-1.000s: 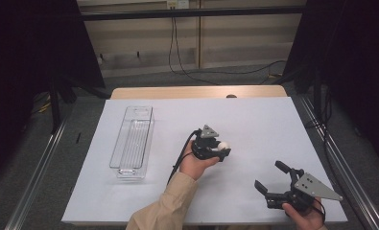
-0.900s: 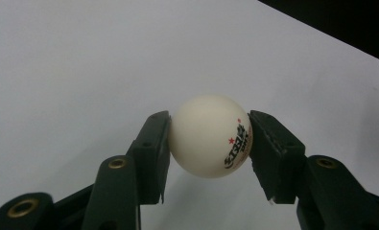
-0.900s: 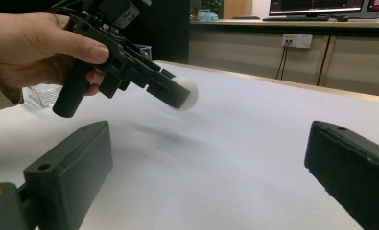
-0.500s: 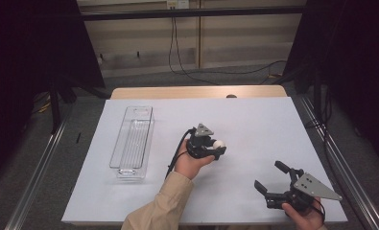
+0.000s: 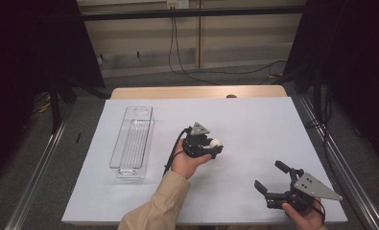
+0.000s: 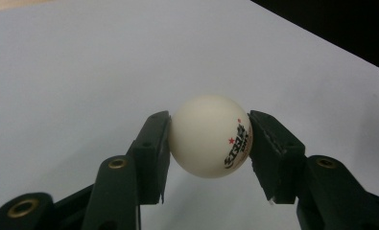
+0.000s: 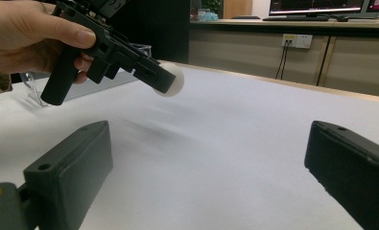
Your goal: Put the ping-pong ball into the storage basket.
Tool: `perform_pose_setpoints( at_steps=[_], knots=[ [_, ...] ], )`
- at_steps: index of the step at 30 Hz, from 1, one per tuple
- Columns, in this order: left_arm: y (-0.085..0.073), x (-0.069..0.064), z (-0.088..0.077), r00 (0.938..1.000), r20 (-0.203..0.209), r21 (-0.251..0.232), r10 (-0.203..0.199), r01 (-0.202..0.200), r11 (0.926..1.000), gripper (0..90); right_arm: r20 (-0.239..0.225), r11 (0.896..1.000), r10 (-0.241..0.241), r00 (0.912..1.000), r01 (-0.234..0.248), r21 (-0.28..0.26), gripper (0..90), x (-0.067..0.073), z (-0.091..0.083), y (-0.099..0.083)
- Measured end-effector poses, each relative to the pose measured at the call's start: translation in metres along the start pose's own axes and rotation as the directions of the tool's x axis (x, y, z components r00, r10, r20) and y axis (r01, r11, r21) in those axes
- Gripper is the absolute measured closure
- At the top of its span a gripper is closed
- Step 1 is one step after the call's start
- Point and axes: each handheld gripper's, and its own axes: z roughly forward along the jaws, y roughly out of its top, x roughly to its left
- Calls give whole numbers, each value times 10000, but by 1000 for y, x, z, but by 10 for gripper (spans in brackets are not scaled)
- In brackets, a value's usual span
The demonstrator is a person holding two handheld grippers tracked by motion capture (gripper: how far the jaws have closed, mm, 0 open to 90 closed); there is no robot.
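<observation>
Ping-pong ball, white with red stars, sits clamped between the left gripper's jaws at mid-frame above a white table. Lower right, the right gripper rests with jaws spread, holding nothing. A clear tray lies left; dark curtains flank the room.

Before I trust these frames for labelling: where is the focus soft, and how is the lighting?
High view: the white table sheet is evenly lit, dark surroundings, clear tray sharp. Left gripper view: the ping-pong ball and its print are crisp, with no harsh glare. Right gripper view: the near fingers look soft, and a faint blurred shadow lies under the left gripper.
</observation>
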Motion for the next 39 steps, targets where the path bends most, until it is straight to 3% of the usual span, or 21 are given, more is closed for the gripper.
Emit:
perform_pose_setpoints(
  at_steps=[18, 27, 39],
  knots=[
    [4, 7, -14, 9994, -351, 162, 0, 5, 9999, 512, 41, 10000, 29, 10000, -29, 36, 21, 0, 0, -1],
    [4, 5, -12, 9996, -293, 289, 9, -1, 9996, 512, 77, 10000, 16, 10000, -16, -46, 21, -1, 0, 0],
    [5, 9, -21, 9988, -470, 120, -141, 147, 9998, 512, 35, 10000, -15, 10000, 15, -11, 22, -1, -1, 0]
  ],
)
